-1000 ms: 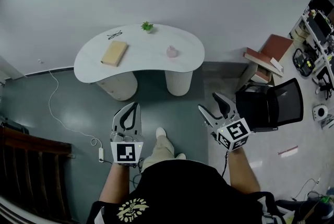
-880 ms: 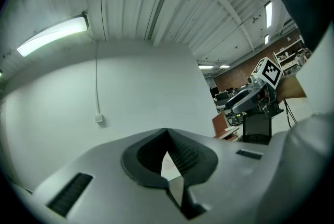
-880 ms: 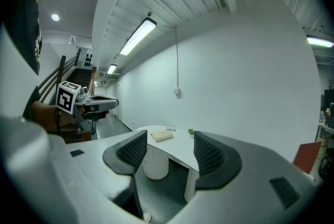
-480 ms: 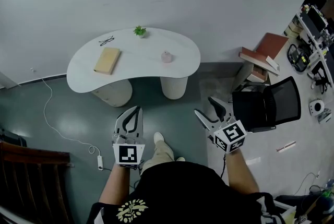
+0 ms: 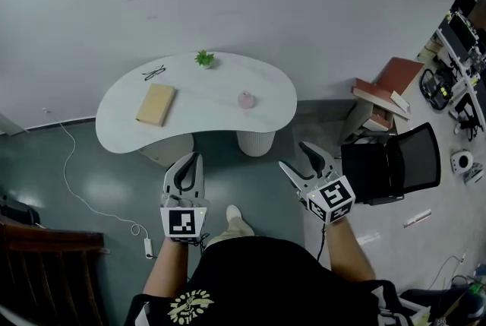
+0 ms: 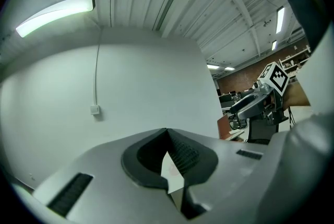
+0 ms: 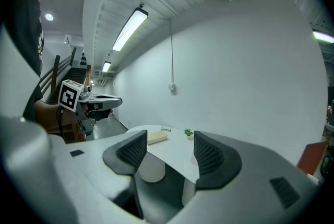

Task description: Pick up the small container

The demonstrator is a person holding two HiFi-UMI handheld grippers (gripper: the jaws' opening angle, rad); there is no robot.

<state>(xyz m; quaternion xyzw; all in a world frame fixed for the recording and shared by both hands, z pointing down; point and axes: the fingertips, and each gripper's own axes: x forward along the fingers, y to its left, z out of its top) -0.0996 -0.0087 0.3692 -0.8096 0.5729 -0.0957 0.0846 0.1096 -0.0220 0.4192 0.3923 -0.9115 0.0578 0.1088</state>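
We hold the left gripper [image 5: 194, 161] low, its fingers pressed together on nothing. Ahead, the small round pink container [image 5: 246, 99] sits on the white kidney-shaped tabletop [image 5: 205, 100], well apart from both grippers. Our right gripper [image 5: 294, 157] has its fingers spread wide, empty.

Bright, even overhead light is filling the room, with a long fluorescent ceiling tube [image 7: 128, 30] glowing in each gripper view. The white kidney-shaped tabletop [image 5: 121, 115] is casting a soft shadow onto the glossy grey-green floor [image 5: 91, 188], which is catching faint glare. Fisheye distortion is bending and darkening every frame's edges.
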